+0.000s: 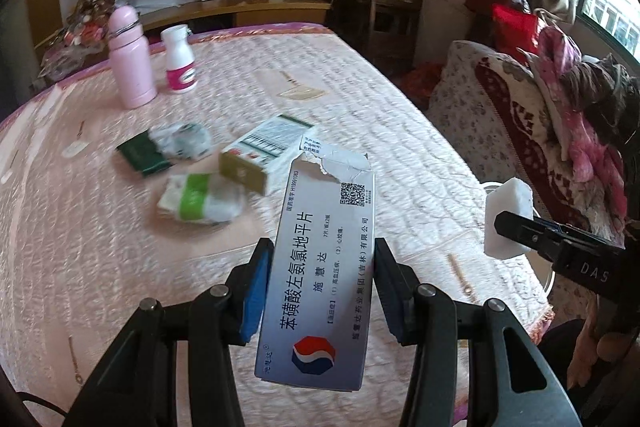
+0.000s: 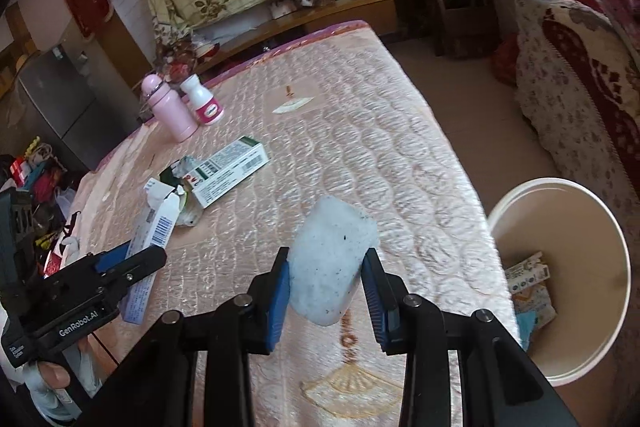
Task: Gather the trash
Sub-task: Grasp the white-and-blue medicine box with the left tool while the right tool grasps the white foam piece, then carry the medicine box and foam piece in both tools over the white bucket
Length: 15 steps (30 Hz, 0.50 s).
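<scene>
My left gripper (image 1: 320, 263) is shut on a torn blue-and-white medicine box (image 1: 320, 267) and holds it above the pink quilted bed; it also shows in the right wrist view (image 2: 154, 227). My right gripper (image 2: 326, 269) is shut on a white foam chunk (image 2: 330, 259), speckled with dirt, held near the bed's right edge; the chunk shows in the left wrist view (image 1: 508, 217). On the bed lie a white-and-green box (image 2: 228, 171), a dark green packet (image 1: 142, 155), crumpled wrappers (image 1: 184, 143) and a green-banded tissue pack (image 1: 200, 201).
A white bin (image 2: 560, 267) stands on the floor right of the bed, with cartons inside. A pink flask (image 1: 130, 59) and a white pill bottle (image 1: 180, 61) stand at the bed's far side. A sofa (image 2: 580, 87) with blankets is on the right.
</scene>
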Each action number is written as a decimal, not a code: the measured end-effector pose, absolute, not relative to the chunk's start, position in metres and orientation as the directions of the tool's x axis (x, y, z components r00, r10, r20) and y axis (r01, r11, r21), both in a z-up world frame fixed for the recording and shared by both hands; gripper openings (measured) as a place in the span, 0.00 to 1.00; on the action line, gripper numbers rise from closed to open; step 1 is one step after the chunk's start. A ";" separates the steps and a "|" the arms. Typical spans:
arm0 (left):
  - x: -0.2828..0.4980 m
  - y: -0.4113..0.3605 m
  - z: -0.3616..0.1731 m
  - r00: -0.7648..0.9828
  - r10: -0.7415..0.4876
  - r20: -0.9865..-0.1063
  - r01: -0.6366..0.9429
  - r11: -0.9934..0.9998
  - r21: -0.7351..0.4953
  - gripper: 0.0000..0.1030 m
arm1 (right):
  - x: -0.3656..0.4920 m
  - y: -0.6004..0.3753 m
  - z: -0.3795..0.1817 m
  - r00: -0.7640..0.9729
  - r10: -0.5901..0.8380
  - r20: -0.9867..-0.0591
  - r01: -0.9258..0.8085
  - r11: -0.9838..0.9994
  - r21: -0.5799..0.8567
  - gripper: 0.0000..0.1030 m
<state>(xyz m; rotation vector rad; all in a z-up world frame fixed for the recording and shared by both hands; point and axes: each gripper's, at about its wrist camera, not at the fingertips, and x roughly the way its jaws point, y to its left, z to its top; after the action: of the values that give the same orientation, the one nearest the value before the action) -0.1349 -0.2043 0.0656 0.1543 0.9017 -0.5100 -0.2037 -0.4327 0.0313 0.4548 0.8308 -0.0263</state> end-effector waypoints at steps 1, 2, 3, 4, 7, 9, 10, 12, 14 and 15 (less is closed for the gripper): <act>-0.137 -0.209 0.066 0.512 -0.361 -0.779 0.491 0.867 -0.079 0.49 | -0.206 -0.435 0.032 0.681 0.147 -0.717 0.203 0.903 0.378 0.36; -0.138 -0.213 0.067 0.515 -0.363 -0.777 0.496 0.865 -0.076 0.49 | -0.209 -0.438 0.032 0.683 0.144 -0.716 0.208 0.902 0.379 0.36; -0.139 -0.216 0.068 0.516 -0.365 -0.775 0.500 0.863 -0.073 0.49 | -0.210 -0.440 0.032 0.684 0.141 -0.715 0.211 0.900 0.380 0.36; -0.140 -0.220 0.068 0.517 -0.366 -0.774 0.505 0.860 -0.070 0.49 | -0.212 -0.443 0.032 0.685 0.138 -0.715 0.216 0.899 0.381 0.36; -0.142 -0.231 0.069 0.515 -0.372 -0.772 0.517 0.853 -0.066 0.49 | -0.218 -0.450 0.032 0.688 0.129 -0.714 0.230 0.895 0.383 0.36; -0.143 -0.238 0.069 0.514 -0.374 -0.772 0.527 0.848 -0.060 0.49 | -0.222 -0.454 0.032 0.690 0.122 -0.713 0.239 0.892 0.384 0.36; -0.143 -0.241 0.069 0.514 -0.376 -0.771 0.530 0.846 -0.059 0.49 | -0.223 -0.456 0.032 0.691 0.117 -0.713 0.244 0.891 0.383 0.36; -0.144 -0.248 0.069 0.511 -0.381 -0.770 0.539 0.840 -0.058 0.49 | -0.227 -0.462 0.032 0.692 0.106 -0.714 0.256 0.889 0.379 0.36; -0.144 -0.254 0.069 0.509 -0.387 -0.769 0.545 0.836 -0.060 0.49 | -0.231 -0.466 0.031 0.691 0.097 -0.716 0.266 0.887 0.377 0.36; -0.145 -0.259 0.069 0.508 -0.390 -0.767 0.549 0.833 -0.060 0.49 | -0.234 -0.469 0.031 0.692 0.093 -0.716 0.272 0.886 0.377 0.36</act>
<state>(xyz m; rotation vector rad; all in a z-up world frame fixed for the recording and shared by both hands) -0.1451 -0.2585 0.0691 0.2010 0.8687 -0.5707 -0.2335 -0.4688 0.0308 0.4858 0.8089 -0.1044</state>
